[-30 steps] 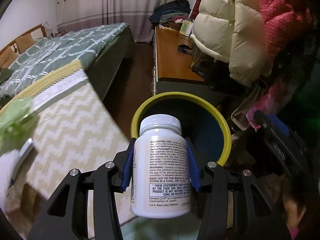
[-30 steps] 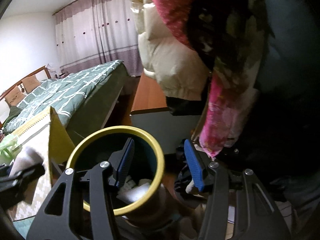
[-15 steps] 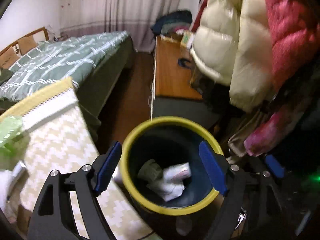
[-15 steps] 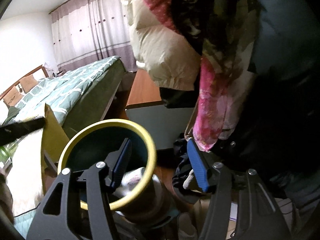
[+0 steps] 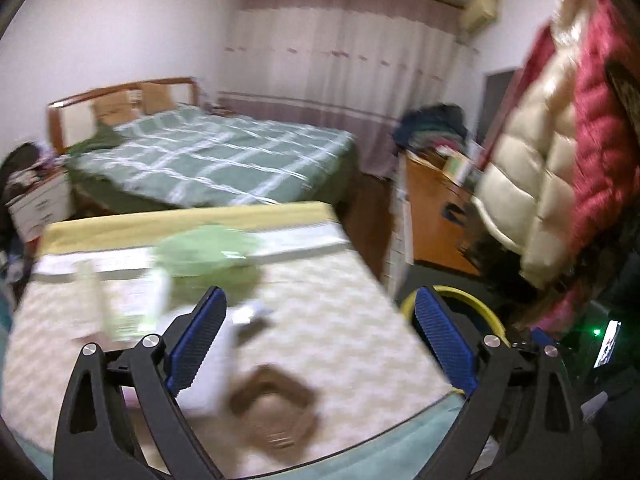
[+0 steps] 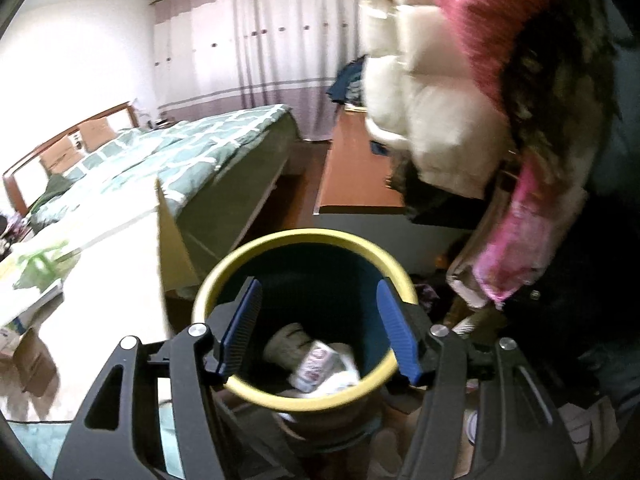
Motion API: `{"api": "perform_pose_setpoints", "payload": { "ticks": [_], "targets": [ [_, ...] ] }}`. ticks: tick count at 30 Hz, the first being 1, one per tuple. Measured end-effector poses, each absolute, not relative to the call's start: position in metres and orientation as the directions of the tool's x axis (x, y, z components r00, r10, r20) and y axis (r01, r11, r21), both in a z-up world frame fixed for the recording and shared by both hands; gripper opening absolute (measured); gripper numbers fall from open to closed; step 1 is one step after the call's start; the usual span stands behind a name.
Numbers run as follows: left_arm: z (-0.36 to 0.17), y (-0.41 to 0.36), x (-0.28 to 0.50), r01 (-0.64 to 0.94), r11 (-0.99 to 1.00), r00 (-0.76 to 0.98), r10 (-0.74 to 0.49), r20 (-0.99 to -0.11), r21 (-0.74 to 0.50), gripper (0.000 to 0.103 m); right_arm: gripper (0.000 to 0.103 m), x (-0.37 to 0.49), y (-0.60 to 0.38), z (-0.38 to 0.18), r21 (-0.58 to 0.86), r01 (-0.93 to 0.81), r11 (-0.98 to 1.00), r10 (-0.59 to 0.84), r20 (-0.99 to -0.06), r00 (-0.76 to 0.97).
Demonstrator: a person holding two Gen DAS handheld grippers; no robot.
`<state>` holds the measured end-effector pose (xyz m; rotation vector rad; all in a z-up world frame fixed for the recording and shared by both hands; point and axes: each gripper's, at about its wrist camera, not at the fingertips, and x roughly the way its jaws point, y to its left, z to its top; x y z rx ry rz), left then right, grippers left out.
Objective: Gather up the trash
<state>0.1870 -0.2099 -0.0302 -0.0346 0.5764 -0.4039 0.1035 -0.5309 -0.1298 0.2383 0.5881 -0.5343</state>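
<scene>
Left gripper (image 5: 320,338) had just spread wide, nothing between its fingers, over the zigzag tablecloth (image 5: 360,320); right gripper (image 6: 318,330) half-spread, empty, above the yellow-rimmed bin (image 6: 304,236).

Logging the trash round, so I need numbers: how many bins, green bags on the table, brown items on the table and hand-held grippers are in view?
Yellow-rimmed bin: 1
Green bag: 1
Brown item: 1 (blurred)
Hand-held grippers: 2, the left hand-held gripper and the right hand-held gripper; the jaws of both have just been opening, with nothing held
Total: 5
</scene>
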Motion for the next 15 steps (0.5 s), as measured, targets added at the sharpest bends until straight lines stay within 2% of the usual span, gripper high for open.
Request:
{"api": "perform_pose_setpoints", "payload": {
  "ticks": [9,15],
  "targets": [
    [-0.022,-0.061,0.154,0.075,0.993,0.875,-0.111,-0.470,-0.095,0.098,0.058,0.138,-0.441,-0.118,0.049,0.368,0.929,-0.275,-0.575,0.771],
    [-0.033,0.012,0.141,-0.056,0.992,0.875,-0.008,-0.484,-0.117,0.098,0.058,0.150,-0.366,-0.106,0.077,0.178,0.981,-0.106,-0.557,0.824]
  ]
}}
